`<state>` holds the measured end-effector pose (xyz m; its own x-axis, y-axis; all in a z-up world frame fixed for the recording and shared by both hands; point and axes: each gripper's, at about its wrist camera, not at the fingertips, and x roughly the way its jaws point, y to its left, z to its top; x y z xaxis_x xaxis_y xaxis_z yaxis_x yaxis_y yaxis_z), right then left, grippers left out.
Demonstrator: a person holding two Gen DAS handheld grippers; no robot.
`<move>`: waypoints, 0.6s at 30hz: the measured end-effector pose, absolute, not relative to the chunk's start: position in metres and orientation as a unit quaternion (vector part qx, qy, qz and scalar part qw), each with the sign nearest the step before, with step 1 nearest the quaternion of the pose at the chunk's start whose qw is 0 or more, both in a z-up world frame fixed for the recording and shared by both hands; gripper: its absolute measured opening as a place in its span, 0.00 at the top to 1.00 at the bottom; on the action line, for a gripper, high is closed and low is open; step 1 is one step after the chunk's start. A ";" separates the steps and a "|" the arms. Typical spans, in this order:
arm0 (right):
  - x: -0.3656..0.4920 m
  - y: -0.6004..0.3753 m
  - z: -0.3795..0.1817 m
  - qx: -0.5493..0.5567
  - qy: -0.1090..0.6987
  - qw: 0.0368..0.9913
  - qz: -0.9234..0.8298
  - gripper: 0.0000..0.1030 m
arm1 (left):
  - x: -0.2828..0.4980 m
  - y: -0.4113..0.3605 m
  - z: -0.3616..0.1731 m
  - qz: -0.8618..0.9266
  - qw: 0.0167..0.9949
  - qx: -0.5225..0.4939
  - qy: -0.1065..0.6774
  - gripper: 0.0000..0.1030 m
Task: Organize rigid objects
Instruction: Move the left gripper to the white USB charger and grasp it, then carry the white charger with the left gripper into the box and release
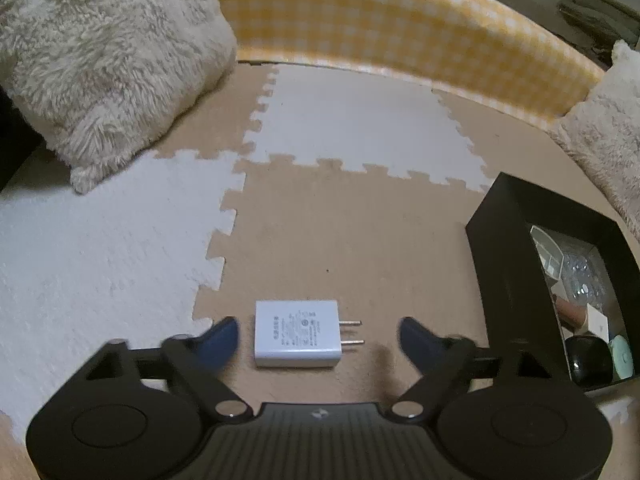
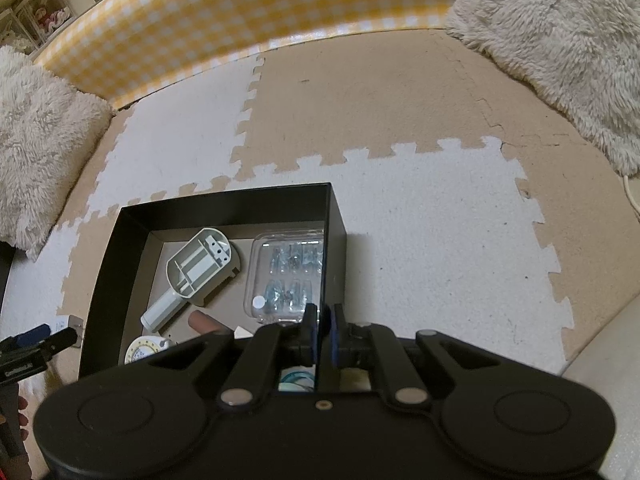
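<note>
Beige-and-white foam floor mat (image 1: 328, 232), yellow gingham barrier (image 1: 400, 28) behind. Left claw (image 1: 319, 332) released around charger (image 1: 297, 333); right claw (image 2: 321, 332) clenched on black box (image 2: 338, 240) wall.

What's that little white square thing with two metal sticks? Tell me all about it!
It is a white charger plug, a small boxy block that looks like smooth plastic, with grey print on its top face. Two thin metal prongs stick out of its right side. It lies flat on a tan foam mat tile, between the open fingers of the left gripper, which do not touch it.
</note>
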<state>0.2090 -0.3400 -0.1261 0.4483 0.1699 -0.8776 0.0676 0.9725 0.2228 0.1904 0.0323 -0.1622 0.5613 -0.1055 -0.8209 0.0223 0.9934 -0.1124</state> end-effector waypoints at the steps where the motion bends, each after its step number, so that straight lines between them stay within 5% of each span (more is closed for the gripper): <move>1: 0.209 -0.340 -0.126 0.113 0.524 0.843 0.030 0.93 | 0.191 0.031 -0.163 -0.035 0.881 -0.043 0.470 0.27; 9: 0.209 -0.340 -0.126 0.113 0.524 0.843 0.030 0.93 | 0.192 0.037 -0.162 -0.023 0.881 -0.046 0.470 0.55; 18: 0.209 -0.340 -0.126 0.113 0.525 0.843 0.030 0.93 | 0.189 0.028 -0.149 -0.047 0.884 -0.064 0.461 0.55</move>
